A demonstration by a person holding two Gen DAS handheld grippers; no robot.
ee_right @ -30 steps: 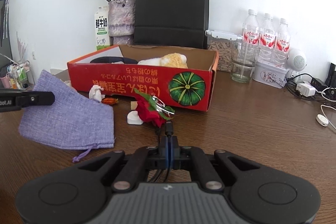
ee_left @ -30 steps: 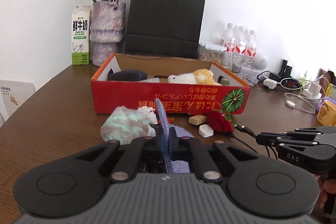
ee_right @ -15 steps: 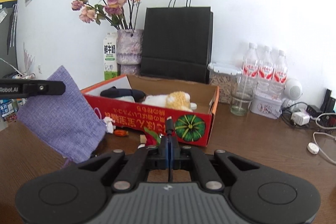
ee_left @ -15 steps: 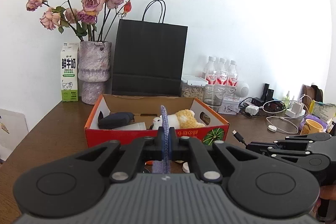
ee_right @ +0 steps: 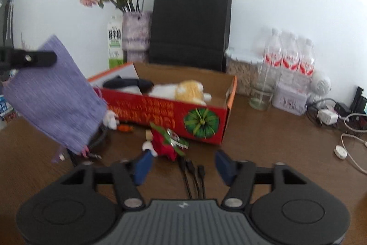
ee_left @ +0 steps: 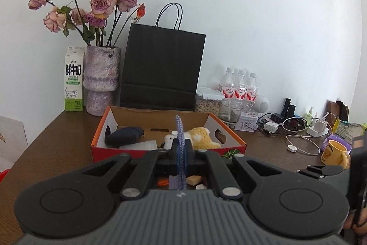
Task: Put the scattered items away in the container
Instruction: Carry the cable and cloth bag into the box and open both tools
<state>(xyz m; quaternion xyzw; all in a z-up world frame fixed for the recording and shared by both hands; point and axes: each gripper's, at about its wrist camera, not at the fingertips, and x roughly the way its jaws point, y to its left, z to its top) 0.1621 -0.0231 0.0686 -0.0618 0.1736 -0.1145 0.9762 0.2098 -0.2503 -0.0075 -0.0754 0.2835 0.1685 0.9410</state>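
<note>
The red cardboard box (ee_left: 128, 150) (ee_right: 206, 128) holds a dark pouch (ee_left: 125, 135) and a yellow-white plush toy (ee_left: 203, 136) (ee_right: 183, 90). My left gripper (ee_left: 181, 148) is shut on a purple cloth bag (ee_left: 180, 153) (ee_right: 55, 98), held in the air in front of the box's left end. My right gripper (ee_right: 183, 168) is open above several black cable plugs (ee_right: 191, 168) lying on the table. A red rose with green foil (ee_right: 166, 141), a small beige block (ee_left: 193, 180), a white piece (ee_left: 200, 187) and an orange bit (ee_right: 125, 128) lie in front of the box.
Behind the box stand a black paper bag (ee_left: 161, 68), a vase of roses (ee_left: 101, 82), a milk carton (ee_left: 73, 82), water bottles (ee_right: 289, 56), a glass (ee_right: 260, 98) and a tin (ee_right: 290, 98). Chargers and white cables (ee_right: 344, 130) and a yellow mug (ee_left: 333, 152) lie to the right.
My left gripper has lifted the purple bag off the table and higher. My right gripper has opened and let go of the black cable, whose plugs now lie on the table.
</note>
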